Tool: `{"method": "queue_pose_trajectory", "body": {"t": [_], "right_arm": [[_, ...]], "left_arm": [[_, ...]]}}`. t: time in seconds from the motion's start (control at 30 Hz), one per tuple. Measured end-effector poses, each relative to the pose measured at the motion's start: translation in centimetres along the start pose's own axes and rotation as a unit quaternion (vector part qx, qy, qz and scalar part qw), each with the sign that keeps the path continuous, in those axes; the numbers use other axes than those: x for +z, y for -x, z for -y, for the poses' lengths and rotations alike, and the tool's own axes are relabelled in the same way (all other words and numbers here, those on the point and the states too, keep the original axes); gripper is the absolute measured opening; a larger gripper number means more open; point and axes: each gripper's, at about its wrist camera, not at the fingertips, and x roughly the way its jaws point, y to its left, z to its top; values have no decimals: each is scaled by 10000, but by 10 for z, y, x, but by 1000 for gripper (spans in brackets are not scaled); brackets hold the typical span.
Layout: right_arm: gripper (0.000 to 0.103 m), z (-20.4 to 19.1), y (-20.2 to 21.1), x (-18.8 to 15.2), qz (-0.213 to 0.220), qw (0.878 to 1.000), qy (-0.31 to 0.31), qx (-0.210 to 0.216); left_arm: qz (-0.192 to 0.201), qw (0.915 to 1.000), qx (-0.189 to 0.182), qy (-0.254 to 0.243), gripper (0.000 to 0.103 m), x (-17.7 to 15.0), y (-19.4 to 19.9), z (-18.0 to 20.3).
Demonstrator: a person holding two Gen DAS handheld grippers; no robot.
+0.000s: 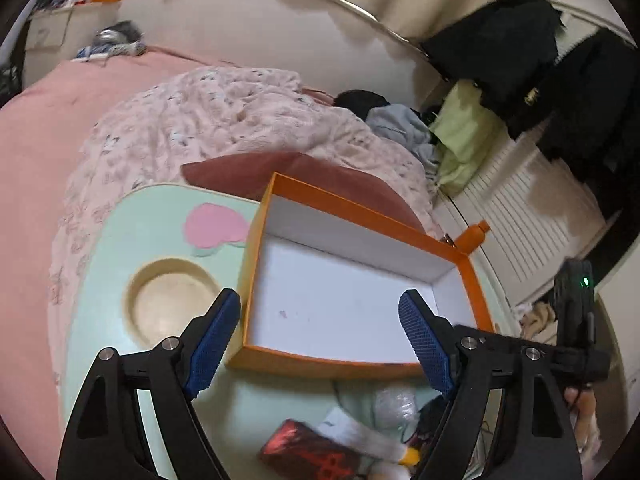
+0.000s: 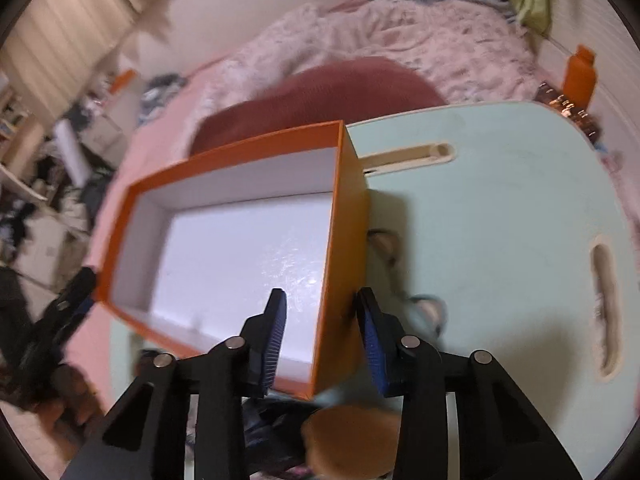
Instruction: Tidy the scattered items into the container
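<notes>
Your right gripper (image 2: pixel 322 336) astride the open orange cardboard box's (image 2: pixel 344 240) side wall, pad contact unclear; left gripper (image 1: pixel 320 340) wide open, empty, just before it.

Soft, dim indoor light with a pinkish cast fills both fisheye views, bending edges into dark corners. Glare whitens the orange box (image 2: pixel 344 216) floor; motion blur smears the right view's left clutter.
</notes>
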Motion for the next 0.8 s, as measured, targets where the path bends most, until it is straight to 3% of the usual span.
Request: {"method": "queue_pose_trajectory", "body": {"t": [0.2, 0.33, 0.4, 0.43, 0.47, 0.57, 0.7, 0.8], "right_arm": [[36, 22, -1, 20, 106, 9997, -151, -165], [36, 31, 10, 20, 208, 9997, -138, 81], [42, 37, 33, 15, 603, 9979, -225, 63], [52, 38, 49, 10, 867, 9961, -154, 28], [59, 38, 67, 2, 1115, 9937, -39, 39], [61, 37, 109, -30, 1412, 9893, 327, 182], [61, 30, 135, -102, 1378, 9869, 836, 73], [61, 19, 130, -154, 1191, 9860, 1118, -348]], "left_arm": [[-111, 9994, 44, -326, 81, 5, -17, 29], [-38, 9998, 67, -188, 81, 6, -8, 24], [277, 9990, 346, -94, 81, 7, 12, 17], [419, 9982, 427, -89, 81, 7, 24, 14], [474, 9979, 427, -112, 81, 5, 37, 12], [259, 9986, 306, -354, 81, -9, 69, 13], [129, 9918, 573, -1132, 82, -62, 104, 38], [-46, 9891, 742, -1271, 82, -103, 113, 57]]}}
